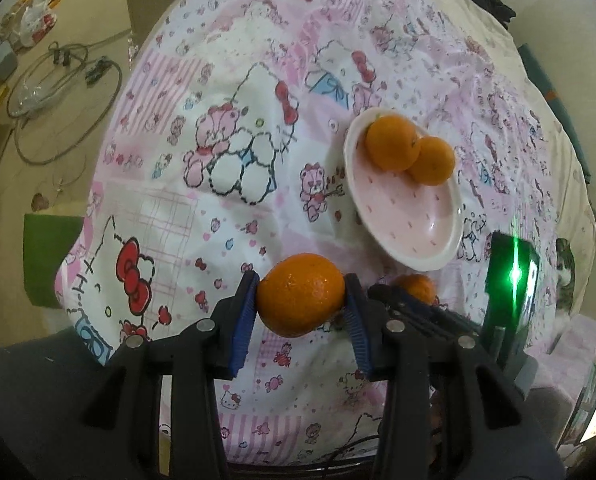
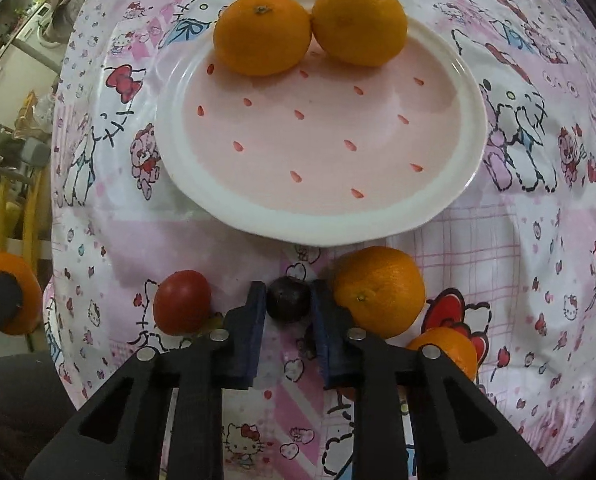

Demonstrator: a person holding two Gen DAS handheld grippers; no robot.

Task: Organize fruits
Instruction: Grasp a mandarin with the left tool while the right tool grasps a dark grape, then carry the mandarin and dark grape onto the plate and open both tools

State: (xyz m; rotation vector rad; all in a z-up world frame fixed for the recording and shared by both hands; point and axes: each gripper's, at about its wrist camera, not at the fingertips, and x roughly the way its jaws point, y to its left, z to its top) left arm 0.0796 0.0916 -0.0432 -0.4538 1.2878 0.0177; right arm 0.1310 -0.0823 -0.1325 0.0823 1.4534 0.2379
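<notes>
Here the biggest thing is the cartoon-print cloth (image 2: 518,240), which covers the whole surface and is soft, so round fruits stay where they are put. On it lies the pink plate (image 2: 322,216); two oranges (image 2: 262,34) sit touching each other at its far rim, which leaves the near part free for more fruit. The left gripper (image 1: 301,300) is clamped on an orange (image 1: 300,294), held above the cloth and near the plate, probably to carry it there. Just before the plate, another orange (image 2: 379,290) and a red fruit (image 2: 183,306) wait on the cloth. The right gripper (image 2: 289,300) is closed around a small dark fruit (image 2: 288,298), maybe a plum; whether it is lifted I cannot tell.
</notes>
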